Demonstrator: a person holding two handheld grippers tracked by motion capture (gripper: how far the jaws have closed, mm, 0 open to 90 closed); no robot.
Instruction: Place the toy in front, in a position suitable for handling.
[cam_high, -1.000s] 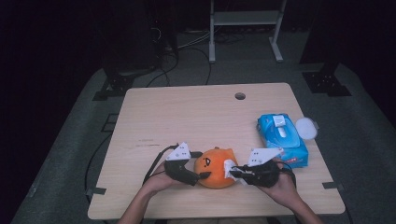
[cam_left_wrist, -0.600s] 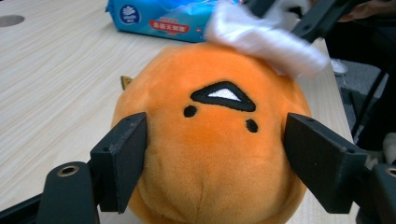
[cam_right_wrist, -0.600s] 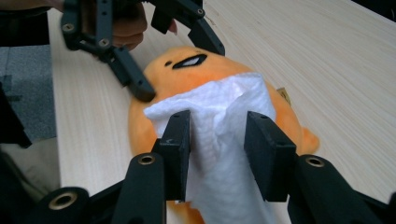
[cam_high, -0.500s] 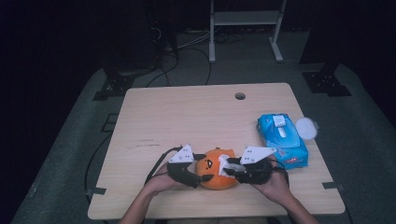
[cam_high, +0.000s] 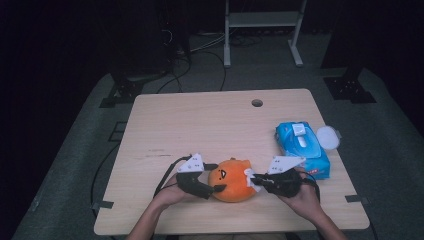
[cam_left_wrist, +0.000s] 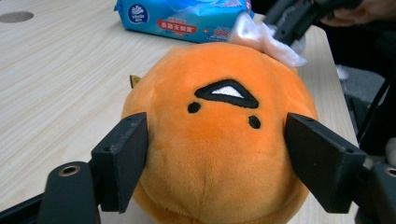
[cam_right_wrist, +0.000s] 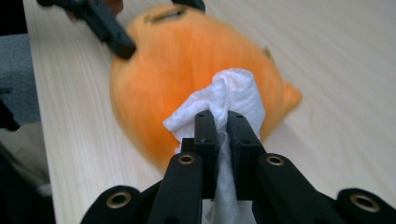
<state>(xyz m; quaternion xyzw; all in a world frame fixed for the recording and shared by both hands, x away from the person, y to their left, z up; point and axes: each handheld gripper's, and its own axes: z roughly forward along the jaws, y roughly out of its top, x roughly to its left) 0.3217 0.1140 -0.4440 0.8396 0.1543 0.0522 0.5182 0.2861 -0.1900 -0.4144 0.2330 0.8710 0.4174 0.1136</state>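
The left claw (cam_high: 216, 188) in the high view clasps the orange plush toy (cam_high: 231, 180) from the toy's left, and the right claw (cam_high: 256, 181) comes at it from the opposite side with a white wipe (cam_high: 249, 178) pinched in its tip, its jaws having just closed on that wipe. The toy sits on the desk (cam_high: 210, 125) near the front edge, directly between the two hands, so the right claw is already at the toy's right flank; the blue wipes pack (cam_high: 302, 148) lies just beyond the right hand. The toy is nearly round, with no clear long axis, and its stitched face looks up and toward the left hand.

In the left gripper view the left claw (cam_left_wrist: 224, 161) has its jaws apart around the toy (cam_left_wrist: 219, 154), one pad on each flank, steadying it. The face points straight at this camera, and the wipe (cam_left_wrist: 264, 37) touches the toy's far top.

In the right gripper view the right claw (cam_right_wrist: 217, 122) is clamped tight on the wipe (cam_right_wrist: 224, 98), which stands just before the toy's (cam_right_wrist: 163, 79) back; a small ear or tail (cam_right_wrist: 289, 98) juts out to the side.
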